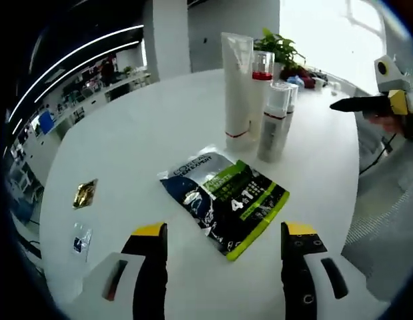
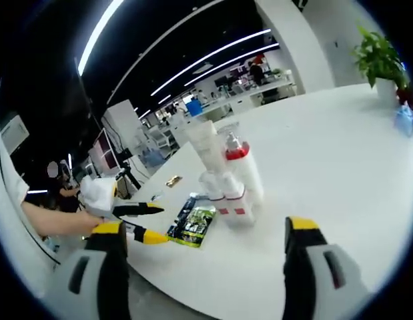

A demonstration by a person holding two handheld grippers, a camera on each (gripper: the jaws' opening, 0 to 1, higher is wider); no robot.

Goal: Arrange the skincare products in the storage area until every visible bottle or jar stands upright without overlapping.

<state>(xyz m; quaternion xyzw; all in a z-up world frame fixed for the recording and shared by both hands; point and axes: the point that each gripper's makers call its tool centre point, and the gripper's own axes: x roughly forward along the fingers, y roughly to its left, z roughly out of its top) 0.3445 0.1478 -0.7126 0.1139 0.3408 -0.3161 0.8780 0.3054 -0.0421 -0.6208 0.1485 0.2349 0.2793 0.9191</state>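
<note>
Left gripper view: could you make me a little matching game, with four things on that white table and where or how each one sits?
Things:
1. tall white tube
2. black and green pouch
3. gold packet
4. potted plant

States:
A. lying flat, nearest the fingers
B. standing upright on its cap
C. at the table's far edge
D. lying alone near the left edge

Pairs: 1-B, 2-A, 3-D, 4-C

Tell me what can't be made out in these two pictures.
- Small print on the flat packet: too blurred, left gripper view.
- The two little sachets: too small to identify.
- Rear bottles: partly hidden behind the red-capped bottle, right gripper view.
- Potted plant: cut off by the picture's edge.
</note>
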